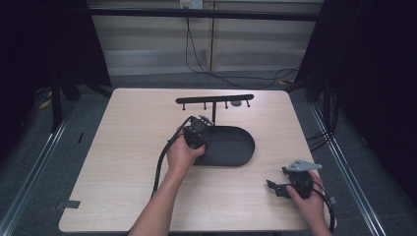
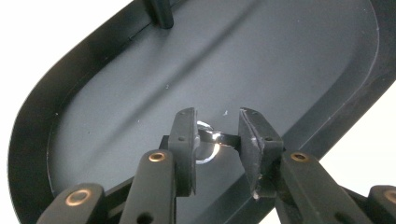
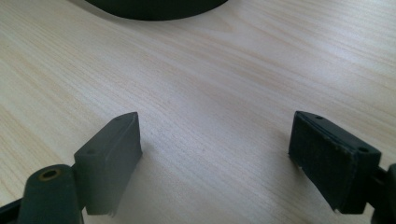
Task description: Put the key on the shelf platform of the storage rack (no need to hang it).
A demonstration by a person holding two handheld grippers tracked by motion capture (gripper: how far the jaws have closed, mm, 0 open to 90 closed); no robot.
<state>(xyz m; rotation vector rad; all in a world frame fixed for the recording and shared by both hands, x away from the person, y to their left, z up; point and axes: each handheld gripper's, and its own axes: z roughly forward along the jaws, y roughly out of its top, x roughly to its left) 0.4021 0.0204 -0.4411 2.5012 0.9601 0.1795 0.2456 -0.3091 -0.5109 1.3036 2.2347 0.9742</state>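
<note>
Two tools work the tabletop [image 1: 123, 162]: near its front right corner the right tool [image 1: 273, 188] rests with jaws spread wide and empty, while farther in, by the centre, the left tool [image 2: 217, 135] pinches a small shiny ringed object [image 2: 208, 142] over the black oval tray [image 2: 289, 56].

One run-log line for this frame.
left gripper: shut on small shiny item, over black tray | right gripper: open, empty, above table
</note>
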